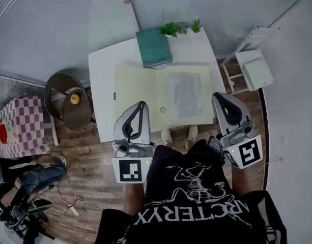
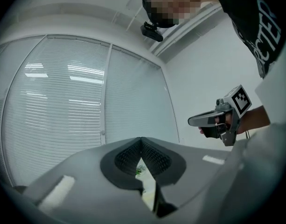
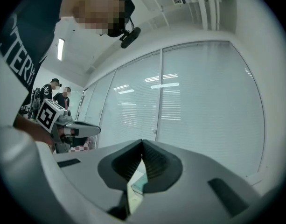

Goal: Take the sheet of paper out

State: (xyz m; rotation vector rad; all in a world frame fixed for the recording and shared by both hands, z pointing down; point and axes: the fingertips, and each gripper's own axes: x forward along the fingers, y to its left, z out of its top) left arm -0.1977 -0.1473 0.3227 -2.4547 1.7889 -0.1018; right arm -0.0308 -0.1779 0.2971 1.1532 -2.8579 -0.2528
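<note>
Left gripper (image 1: 142, 104) and right gripper (image 1: 217, 96), both closed on nothing. The sheet of paper (image 1: 185, 93) lies just ahead between the 2, on an open folder (image 1: 137, 93). Jaws arriving closed would likely shove or crease it.

We've got open air over the near edge of the bench (image 1: 102, 80), and the folder (image 1: 138, 93) lies flat and low across the middle. At the far edge stand a teal book (image 1: 153, 48) and plants (image 1: 172, 29). A wicker chair (image 1: 64, 103) hems the left side, a white stand (image 1: 255, 70) the right.
</note>
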